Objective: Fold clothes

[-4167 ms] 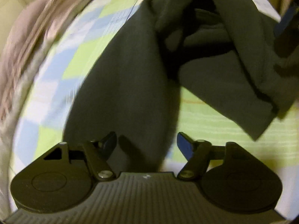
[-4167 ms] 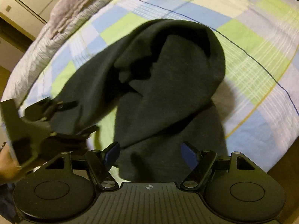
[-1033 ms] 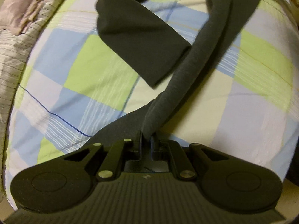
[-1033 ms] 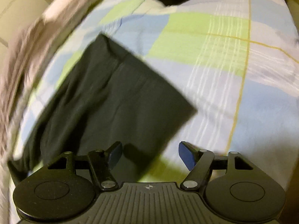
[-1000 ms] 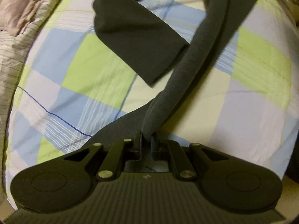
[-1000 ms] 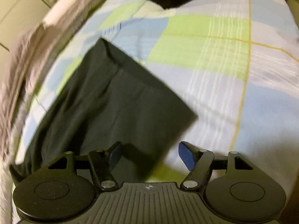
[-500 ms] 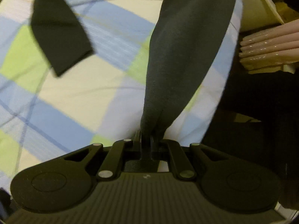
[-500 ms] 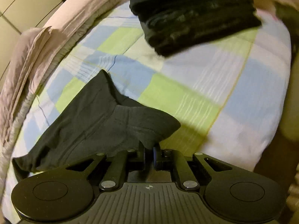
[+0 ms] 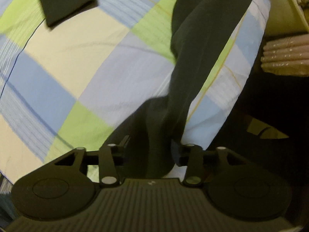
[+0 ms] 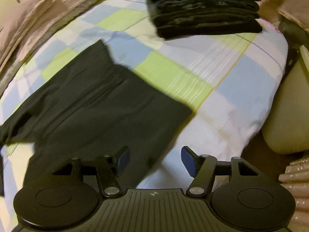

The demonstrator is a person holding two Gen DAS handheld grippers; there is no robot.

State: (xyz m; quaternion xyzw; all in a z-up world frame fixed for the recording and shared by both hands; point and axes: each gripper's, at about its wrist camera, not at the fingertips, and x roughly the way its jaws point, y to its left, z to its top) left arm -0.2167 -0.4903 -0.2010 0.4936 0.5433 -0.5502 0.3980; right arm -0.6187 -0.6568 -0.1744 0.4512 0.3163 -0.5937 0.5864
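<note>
While both tongs were pinched on the dark garment (image 10: 92, 106) half a second ago, both have just been opening. Left tongs (image 9: 152, 150) now stand apart with the cloth strip between the jaws, not visibly pressed (dark, hard to be sure). Right tongs (image 10: 153, 159) are wide apart, nothing gripped. Garment lies spread on the bed (image 10: 222, 89), one end near the edge. Folded stack (image 10: 202, 11) sits further back. Likely laid out; folding comes next.
</note>
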